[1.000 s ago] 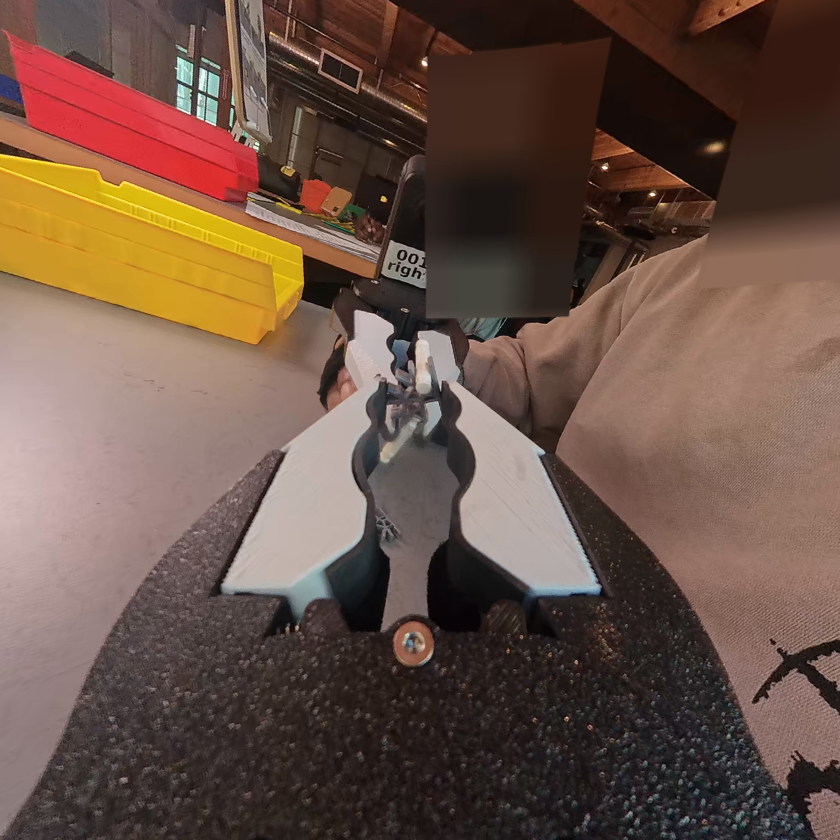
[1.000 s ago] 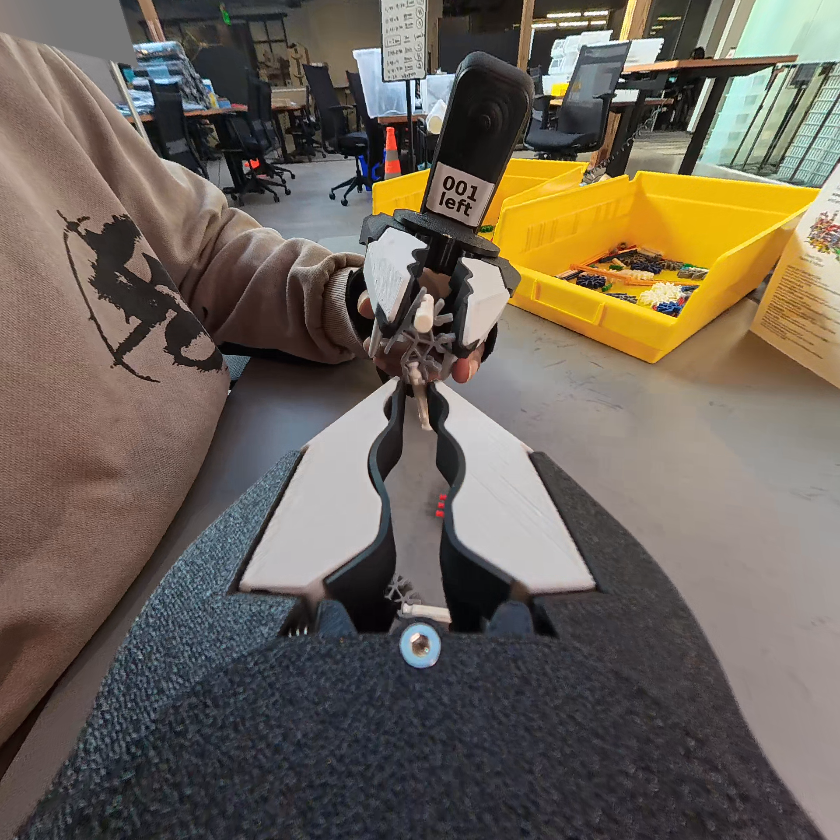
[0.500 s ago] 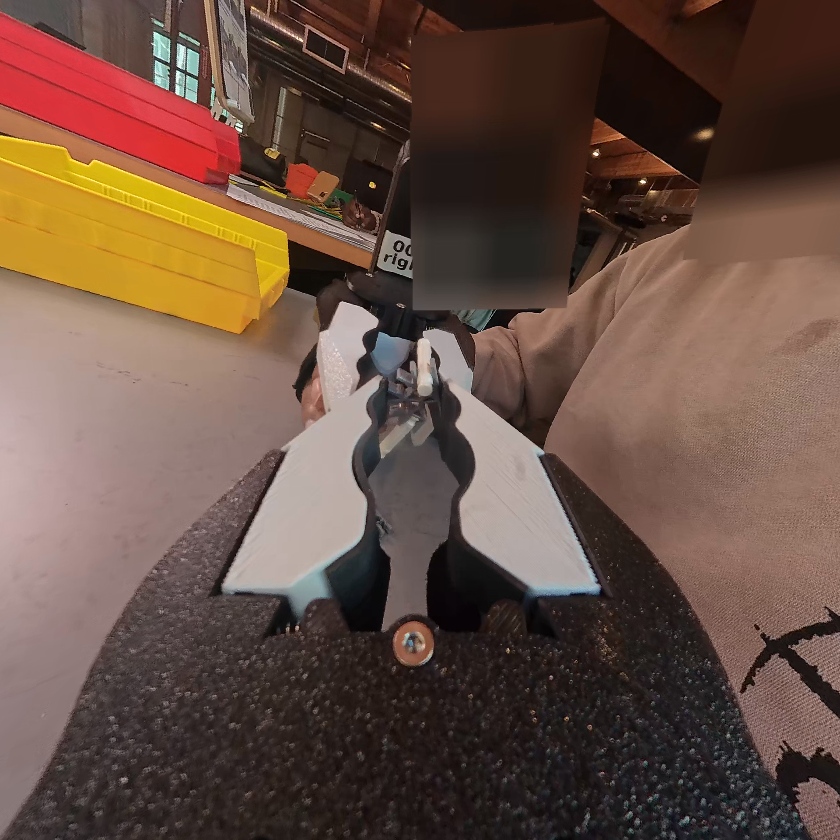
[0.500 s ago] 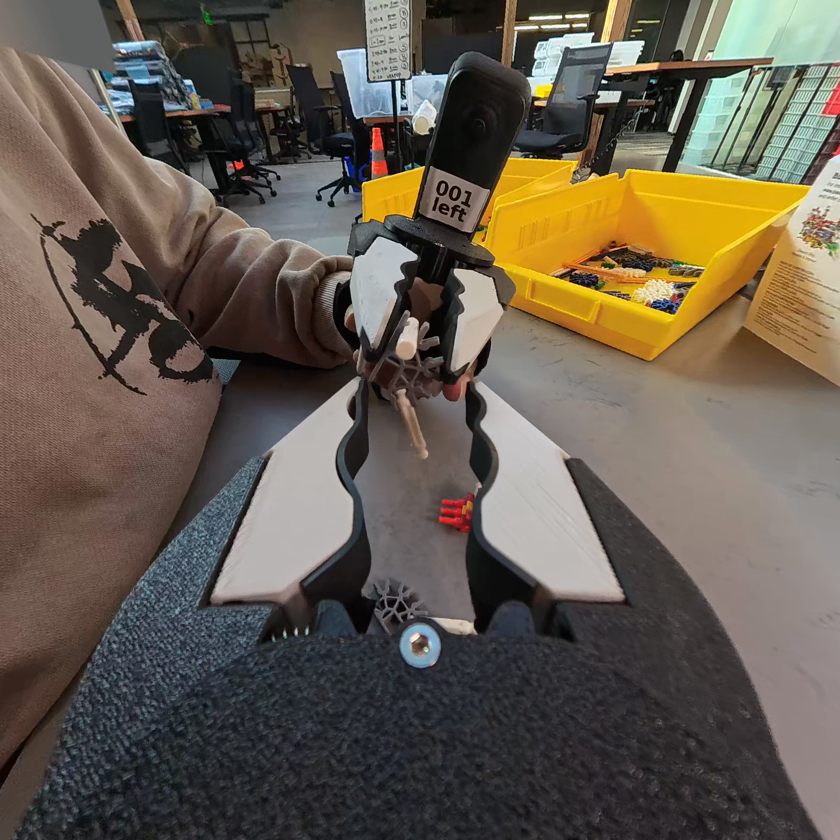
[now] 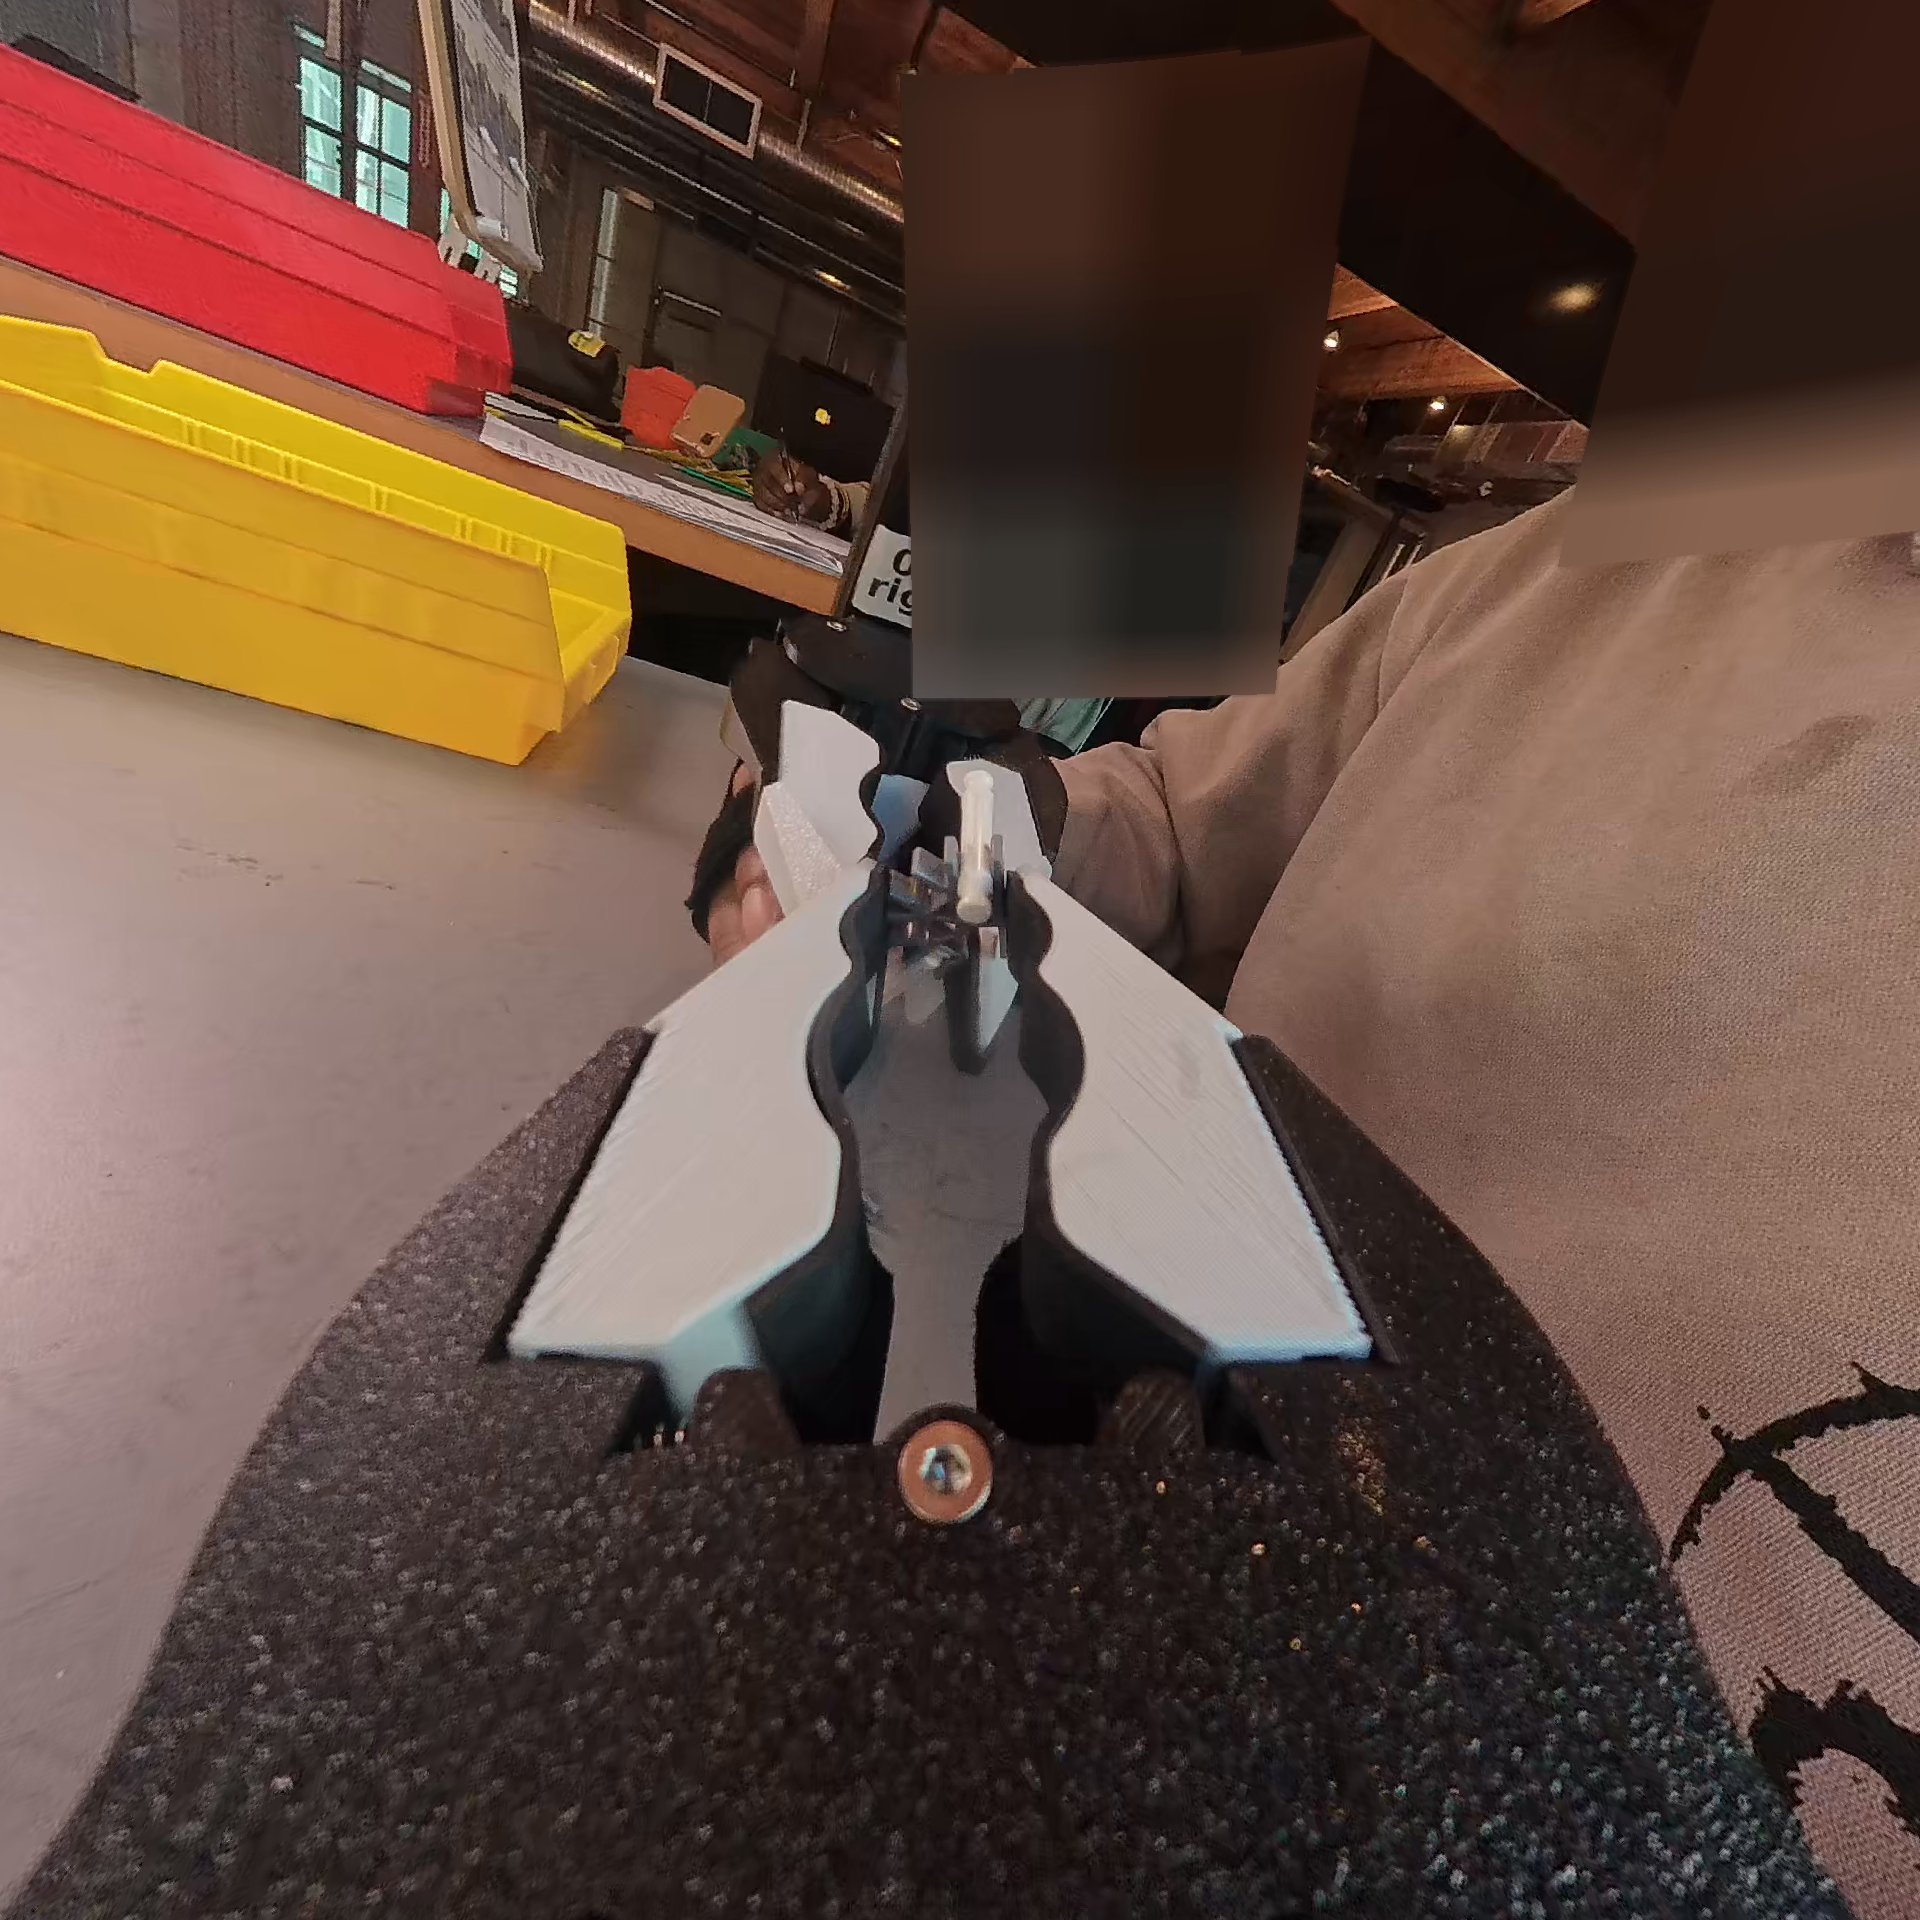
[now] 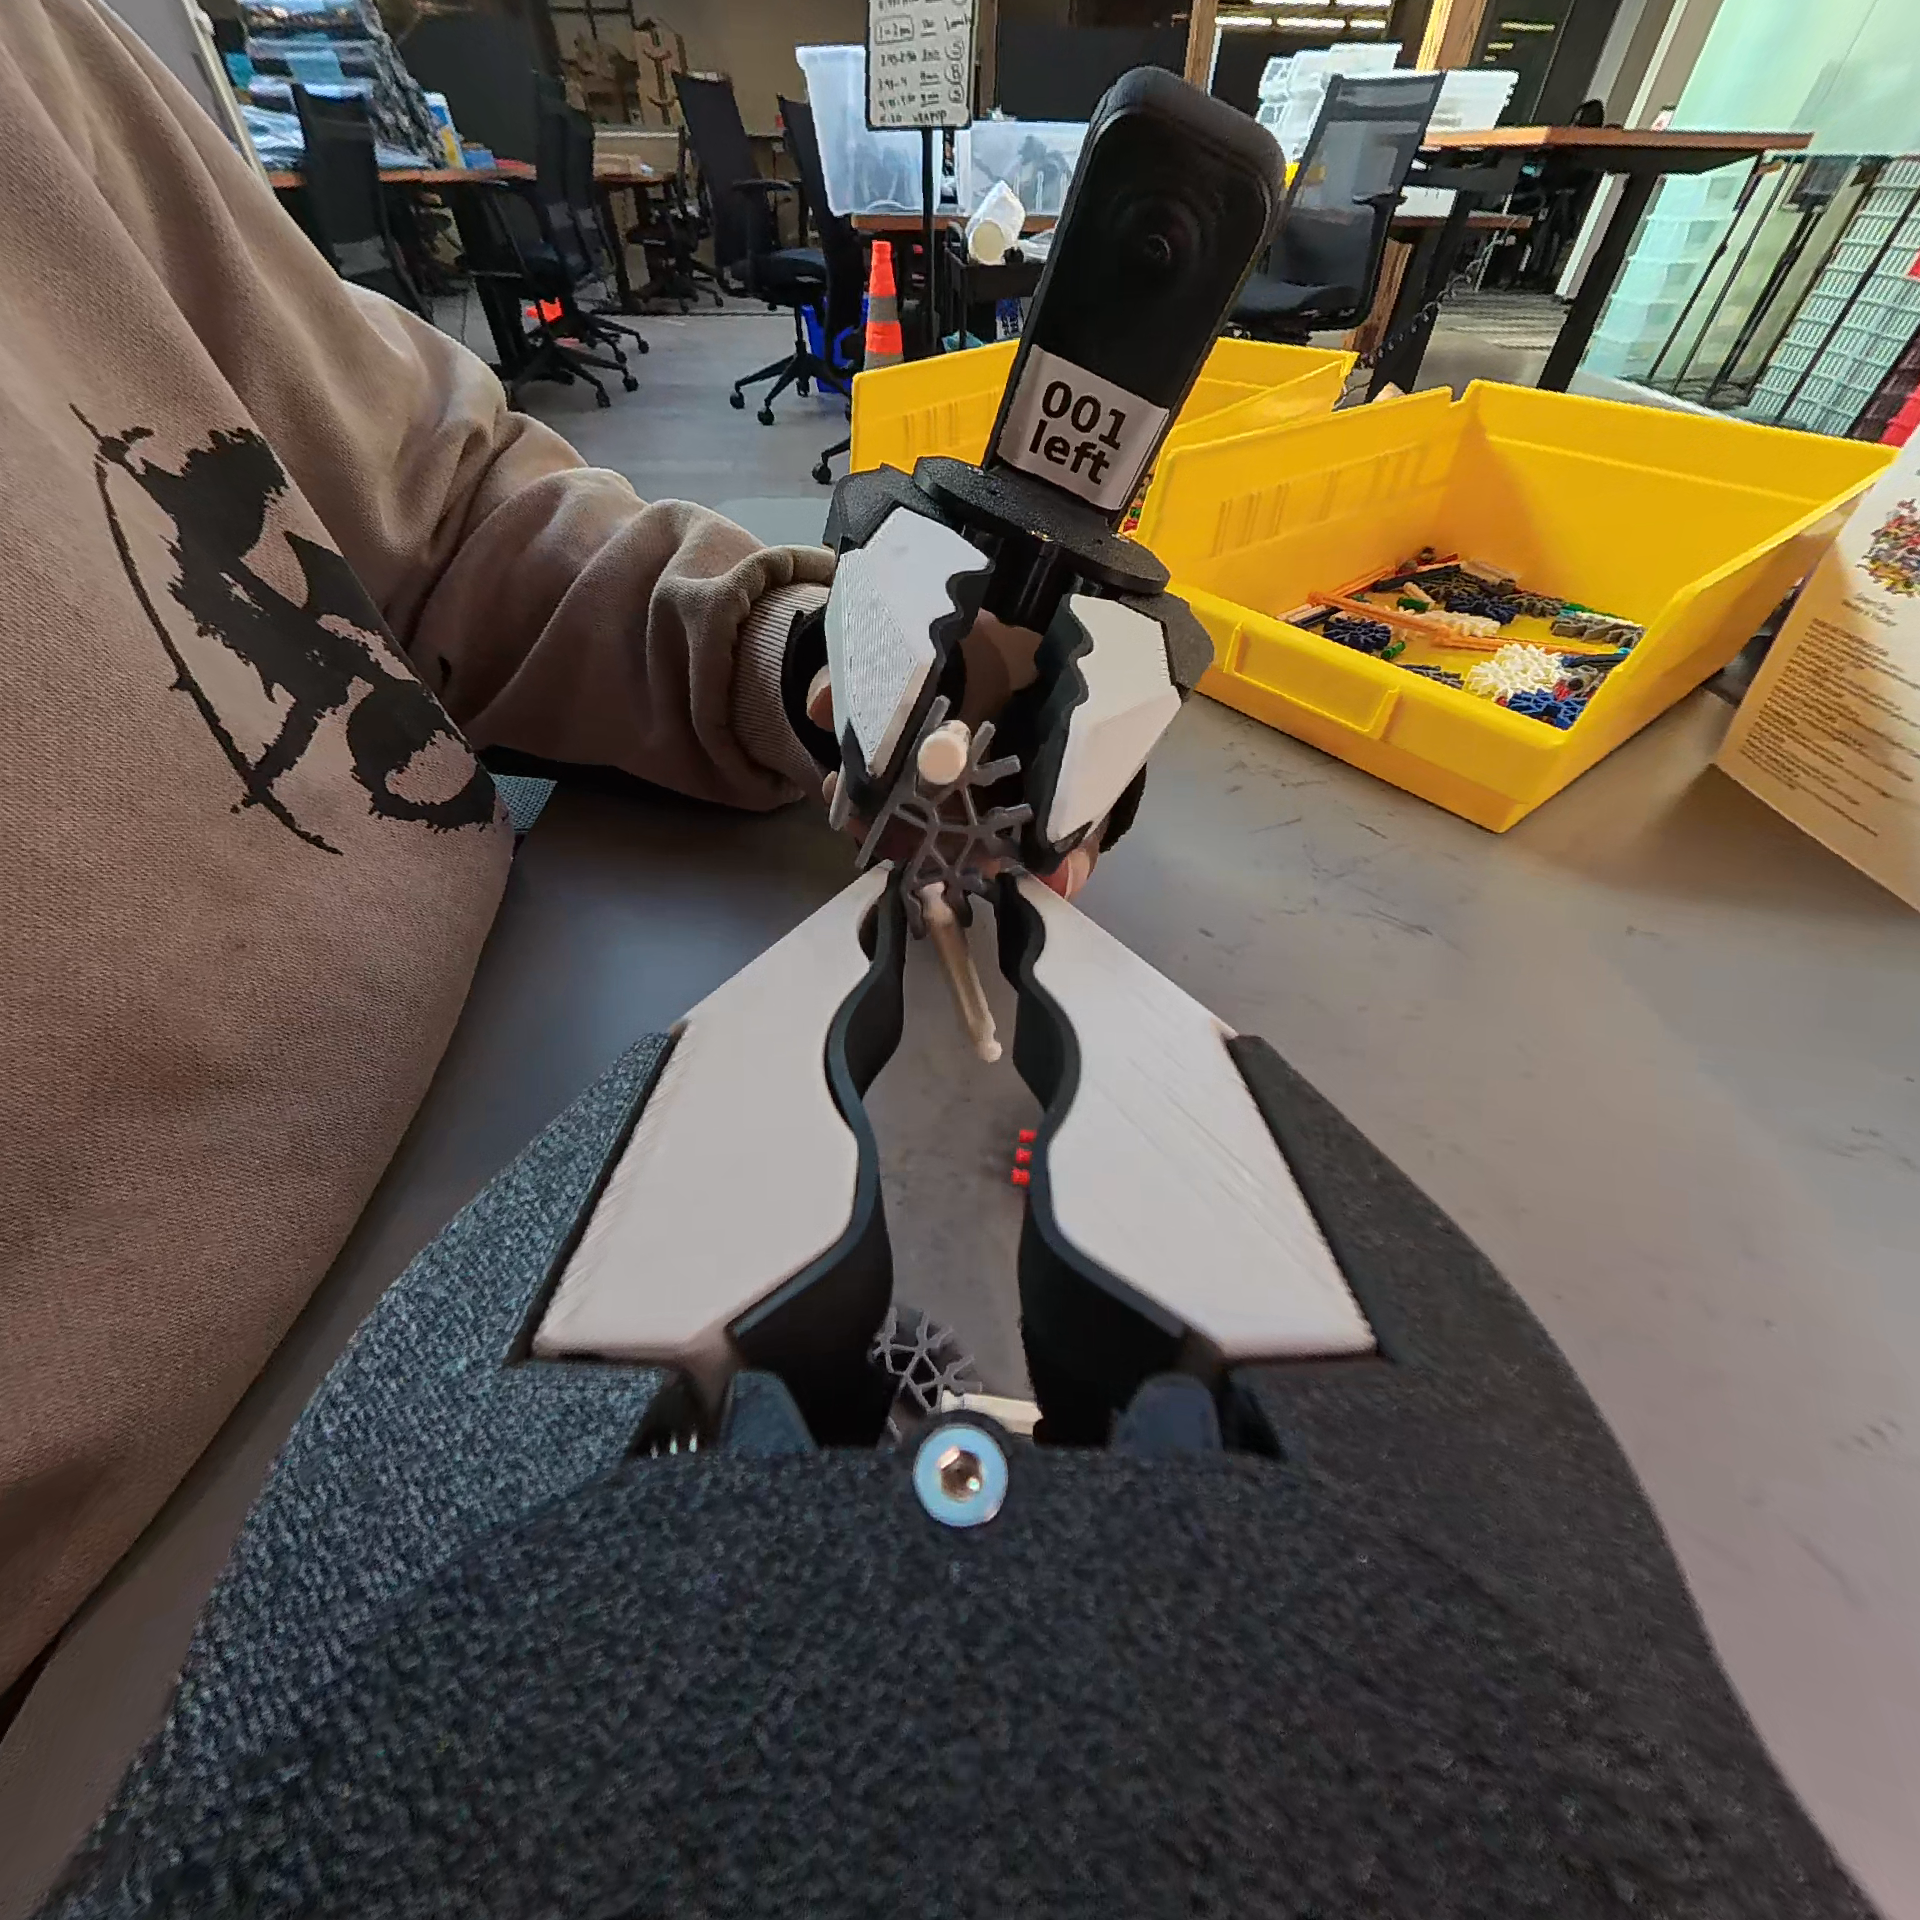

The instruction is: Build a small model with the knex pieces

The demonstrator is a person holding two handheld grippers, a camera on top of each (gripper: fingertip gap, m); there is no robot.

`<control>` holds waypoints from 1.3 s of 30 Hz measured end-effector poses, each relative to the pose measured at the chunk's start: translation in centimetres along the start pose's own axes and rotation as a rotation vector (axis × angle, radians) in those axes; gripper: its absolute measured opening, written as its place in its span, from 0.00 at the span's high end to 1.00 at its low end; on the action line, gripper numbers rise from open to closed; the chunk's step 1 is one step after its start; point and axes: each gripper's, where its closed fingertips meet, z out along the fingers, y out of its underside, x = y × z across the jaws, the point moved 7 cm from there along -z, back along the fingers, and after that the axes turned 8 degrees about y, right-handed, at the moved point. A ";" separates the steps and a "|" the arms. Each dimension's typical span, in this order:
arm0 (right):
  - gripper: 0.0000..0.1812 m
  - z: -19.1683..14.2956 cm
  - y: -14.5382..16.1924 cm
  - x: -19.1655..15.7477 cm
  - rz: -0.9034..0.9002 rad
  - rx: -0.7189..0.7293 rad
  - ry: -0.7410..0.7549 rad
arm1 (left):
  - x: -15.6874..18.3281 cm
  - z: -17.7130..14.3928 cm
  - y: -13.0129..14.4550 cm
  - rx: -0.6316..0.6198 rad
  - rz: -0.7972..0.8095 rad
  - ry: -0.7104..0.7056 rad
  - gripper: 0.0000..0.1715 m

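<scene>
My left gripper [image 5: 940, 904] is shut on a grey snowflake-shaped connector [image 6: 951, 821] and holds it above the grey table. In the right wrist view the left gripper [image 6: 961, 805] faces me with a hand behind it. One white rod [image 6: 943, 753] sticks up from the connector. Another white rod [image 6: 966, 987] points down toward my right gripper. My right gripper [image 6: 951, 899] meets the left one tip to tip, and its jaws are narrowed onto the connector's lower edge. In the left wrist view the upper white rod [image 5: 977, 842] shows just past my fingertips.
A second grey connector [image 6: 920, 1366] and a small red piece [image 6: 1023, 1153] lie on the table under my right gripper. A yellow bin [image 6: 1351, 707] with several loose pieces stands at right, by a printed sheet [image 6: 1849, 707]. Yellow bins [image 5: 312, 582] and red bins [image 5: 208, 249] are far left. A person's beige sleeve [image 6: 582, 623] is close. Only a small space, under 4 cm, lies between the two pairs of fingers.
My right gripper held the lower rod a second ago, opened wide half a second ago, and has narrowed onto the connector. The left gripper stayed shut on it.
</scene>
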 end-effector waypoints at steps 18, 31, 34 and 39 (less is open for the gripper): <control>0.92 -1.0 0.1 0.3 -0.008 -0.024 -0.023 | -0.1 -0.6 -0.2 -0.066 0.005 -0.035 0.87; 0.92 -0.9 0.6 0.1 -0.003 -0.052 -0.044 | 0.0 -0.1 0.4 -0.134 0.026 -0.042 0.88; 0.92 -0.8 0.7 0.2 0.002 -0.054 -0.043 | 0.0 -0.1 0.4 -0.141 0.031 -0.049 0.88; 0.92 -0.8 0.7 0.2 0.010 -0.049 -0.047 | 0.0 -0.2 0.4 -0.134 0.023 -0.045 0.88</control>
